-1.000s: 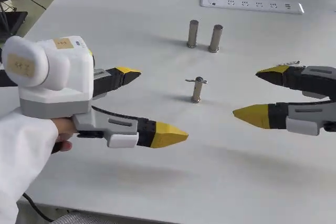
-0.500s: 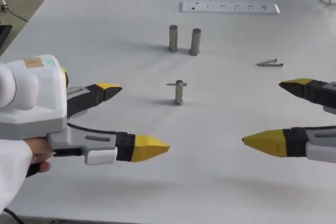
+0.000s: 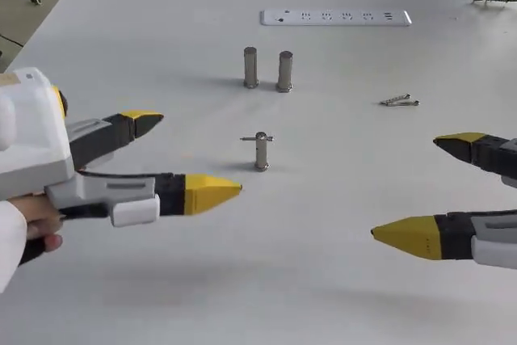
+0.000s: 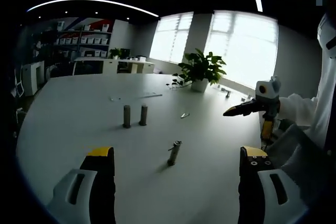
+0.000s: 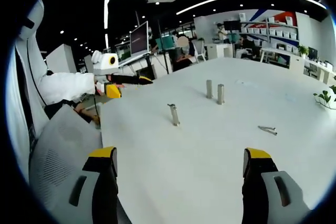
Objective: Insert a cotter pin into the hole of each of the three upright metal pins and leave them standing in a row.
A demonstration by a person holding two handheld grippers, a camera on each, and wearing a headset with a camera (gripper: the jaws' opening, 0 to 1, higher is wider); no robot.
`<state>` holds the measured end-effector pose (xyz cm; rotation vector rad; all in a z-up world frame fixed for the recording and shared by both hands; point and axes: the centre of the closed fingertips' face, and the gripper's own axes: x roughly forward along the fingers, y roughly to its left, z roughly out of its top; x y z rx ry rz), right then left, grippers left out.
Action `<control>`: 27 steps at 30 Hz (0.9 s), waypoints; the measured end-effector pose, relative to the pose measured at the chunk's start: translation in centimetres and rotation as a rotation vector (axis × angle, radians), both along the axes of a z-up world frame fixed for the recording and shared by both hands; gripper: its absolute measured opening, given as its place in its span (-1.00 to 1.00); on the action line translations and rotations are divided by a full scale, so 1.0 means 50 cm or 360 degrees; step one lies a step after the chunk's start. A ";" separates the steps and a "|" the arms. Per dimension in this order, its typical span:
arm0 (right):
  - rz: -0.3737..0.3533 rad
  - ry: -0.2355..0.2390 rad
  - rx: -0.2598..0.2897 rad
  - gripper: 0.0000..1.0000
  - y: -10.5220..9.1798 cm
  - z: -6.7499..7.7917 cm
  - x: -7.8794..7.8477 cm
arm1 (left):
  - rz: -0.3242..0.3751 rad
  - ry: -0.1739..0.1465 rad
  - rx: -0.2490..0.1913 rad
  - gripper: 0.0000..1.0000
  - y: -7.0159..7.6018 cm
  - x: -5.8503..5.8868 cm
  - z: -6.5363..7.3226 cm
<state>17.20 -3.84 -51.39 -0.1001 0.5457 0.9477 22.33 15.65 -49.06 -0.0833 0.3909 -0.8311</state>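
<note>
The white table (image 3: 339, 280) carries everything, and both tongs hang over its near edge with nothing in them. The left gripper (image 3: 200, 153) has its jaws wide apart, and so does the right gripper (image 3: 404, 188). A power strip (image 3: 335, 17) lies at the far side.

Two bare metal pins (image 3: 250, 67) stand side by side in the middle distance. The third pin (image 3: 261, 151) stands nearer and alone, with a cotter pin (image 3: 257, 138) already crosswise through its top. The loose cotter pins (image 3: 400, 101) lie to the right, well apart from all three.

The main risks, as I judge them:
- The loose cotter pins are thin and lie flat, so a jaw may slide over them or take both at once.
- The upright pins look easy to tip, so a sideways nudge while threading could topple one or its close neighbour.
- The finished pin stands out of line, and moving it could shake its cotter pin loose.

Against a second ago the view has shifted. The table's things keep their layout, while the right gripper sits farther from the near pin.
</note>
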 end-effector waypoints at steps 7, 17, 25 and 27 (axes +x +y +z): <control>-0.0059 -0.0019 -0.0011 0.97 -0.021 0.009 -0.004 | 0.0067 -0.0150 0.0080 0.98 0.013 0.118 0.025; -0.0139 -0.0014 -0.0006 0.93 -0.044 0.012 -0.011 | 0.0069 -0.0152 0.0082 0.73 -0.007 0.233 0.006; -0.0179 0.0010 -0.0014 0.91 -0.060 0.000 -0.018 | 0.0053 -0.0107 0.0149 0.36 -0.033 0.303 -0.040; -0.0195 0.0016 -0.0007 0.91 -0.064 -0.001 -0.018 | 0.0084 -0.0096 0.0150 0.15 -0.036 0.324 -0.049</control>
